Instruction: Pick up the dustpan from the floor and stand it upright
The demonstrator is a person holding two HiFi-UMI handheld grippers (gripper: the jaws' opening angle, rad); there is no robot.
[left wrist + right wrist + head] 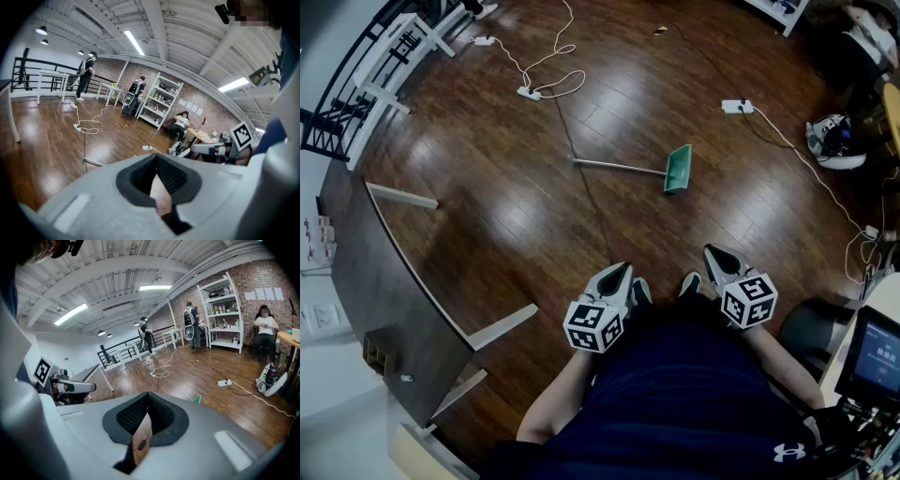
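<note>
Only the head view shows the whole dustpan lying flat; left gripper and right gripper closed, empty.

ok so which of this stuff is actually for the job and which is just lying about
For the job:
dustpan, lying down, untouched
left gripper, shut, empty
right gripper, shut, empty

Just lying about:
power strips
table
monitor
</note>
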